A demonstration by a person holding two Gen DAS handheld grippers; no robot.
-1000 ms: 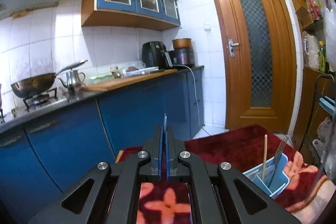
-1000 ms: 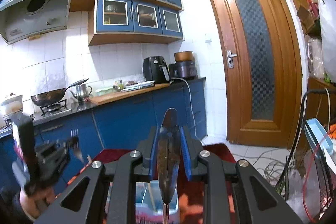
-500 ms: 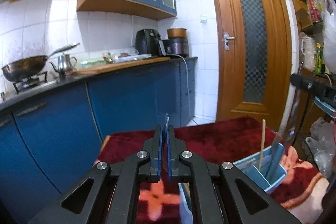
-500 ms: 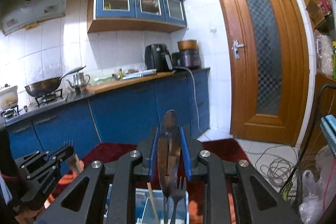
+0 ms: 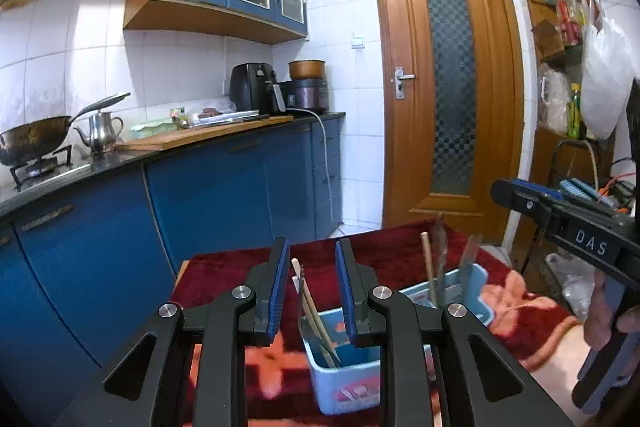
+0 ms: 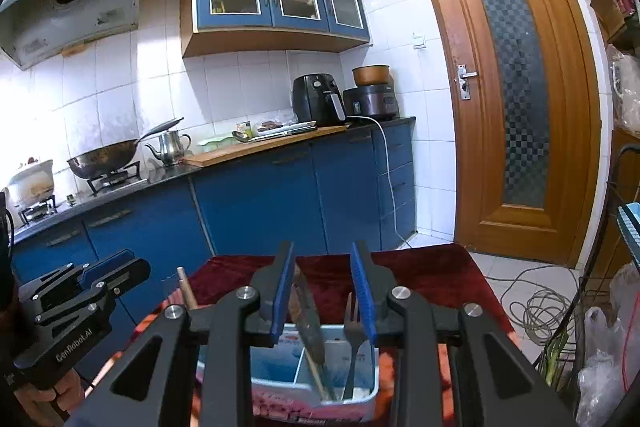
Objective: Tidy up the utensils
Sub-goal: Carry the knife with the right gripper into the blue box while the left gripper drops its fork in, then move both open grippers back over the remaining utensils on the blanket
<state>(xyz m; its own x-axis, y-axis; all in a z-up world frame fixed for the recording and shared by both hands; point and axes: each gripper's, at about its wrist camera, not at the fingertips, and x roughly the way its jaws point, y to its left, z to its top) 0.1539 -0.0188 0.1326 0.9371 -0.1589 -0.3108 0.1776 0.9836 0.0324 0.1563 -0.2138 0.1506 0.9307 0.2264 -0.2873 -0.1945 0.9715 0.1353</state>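
Gripping now: nothing, in either tool.
L tool (image 5: 308, 247): released; jaws have just been opening. Pads stand clear of everything. Seen through the gap, lower down: utensils in the 2nd bin.
R tool (image 6: 322, 251): released too; jaws have just been opening. Hangs right above the bin (image 6: 276, 355), pointing slightly down.
Spoon (image 6: 304, 311): in the bin, upright w/ a lean. Its top reaches up into the R tool's gap, near the left pad; can't tell if it brushes it.
Fork (image 6: 353, 323): in the bin, tines up, right of the spoon, by the other pad.
Chopstick (image 6: 316, 367): in the bin, tilted, low btwn spoon and fork.
2nd bin (image 5: 348, 383): same light blue, just left of the bin, under the L tool.
Chopsticks (image 5: 314, 307): pair, in the 2nd bin, i.e. left of the bin, leaning. A thin dark metal piece stands w/ them; can't tell what kind.
Cloth (image 5: 400, 247): dark red w/ orange flowers, under the bin and all round it.
L hand (image 6: 40, 395): on the L tool's grip, left of the bin.
R hand (image 5: 608, 311): on the R tool's grip, right of the bin.
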